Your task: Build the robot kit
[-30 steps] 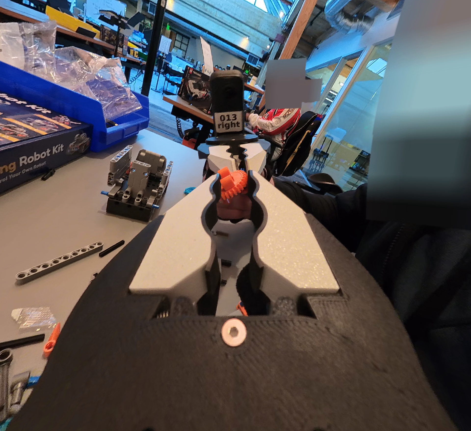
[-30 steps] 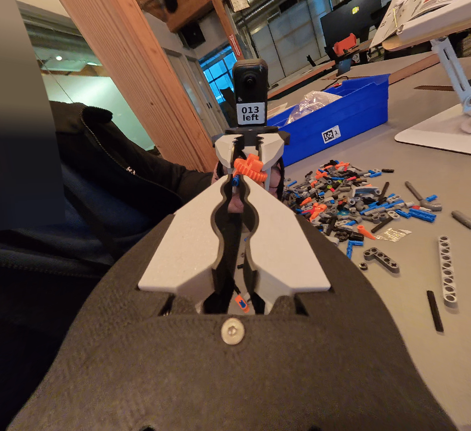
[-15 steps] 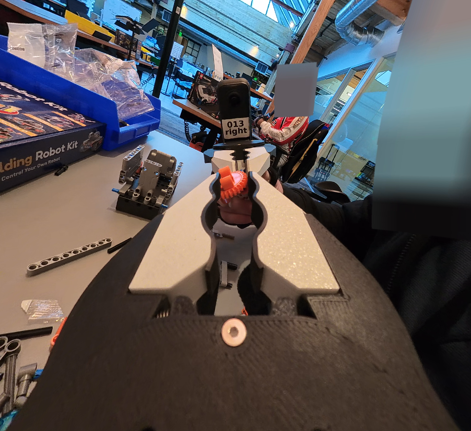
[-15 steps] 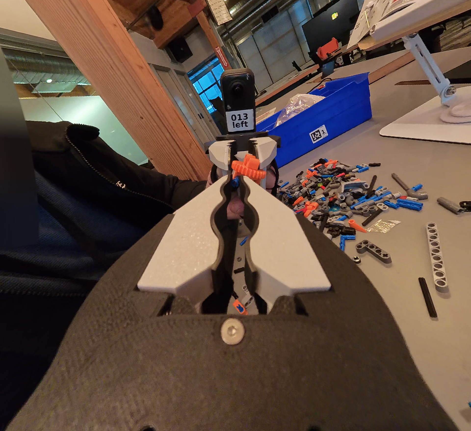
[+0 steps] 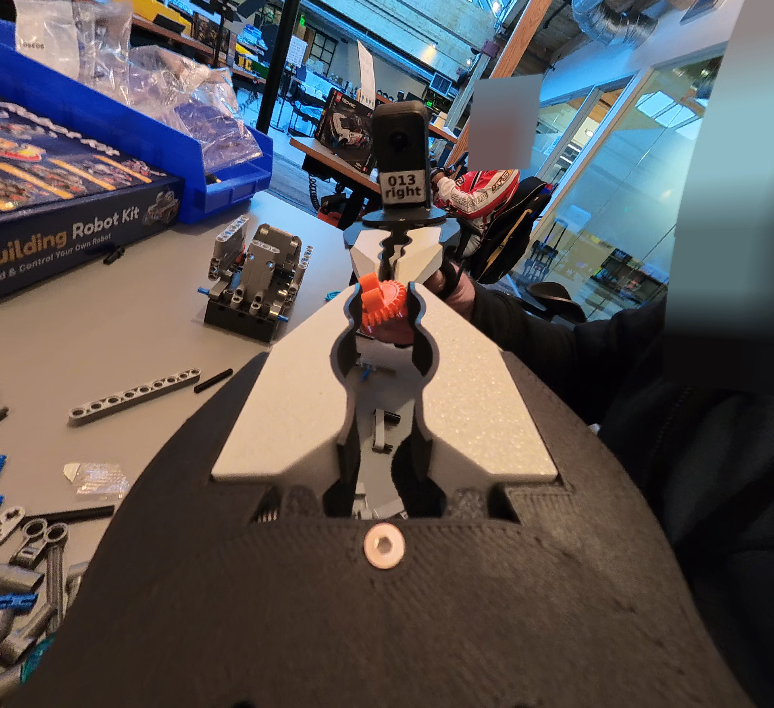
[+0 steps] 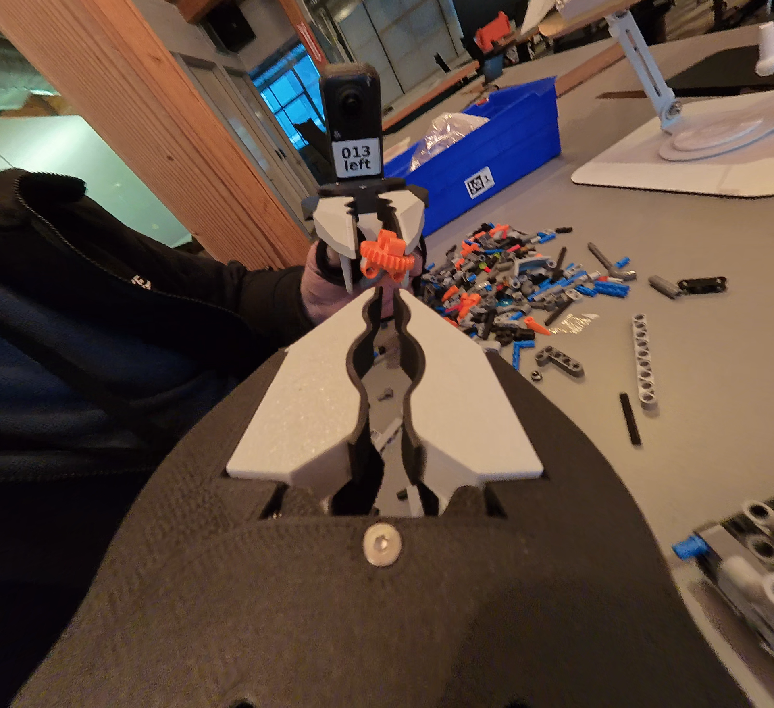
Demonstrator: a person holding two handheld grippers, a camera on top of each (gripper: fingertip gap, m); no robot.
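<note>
Surfaces: mostly plastic, matt.
Gear glossy orange plastic; left gripper fingers grainy white print on rough black body, metal screw; table smooth matt grey; bin glossy blue plastic; post bare wood.

Each wrist camera is sitting behind its own gripper, looking forward along the fingers at close range. The two views are facing each other: the left view is showing the right gripper at frame centre, the right view the left gripper. Both are sharing the orange gear and the grey table.
</note>
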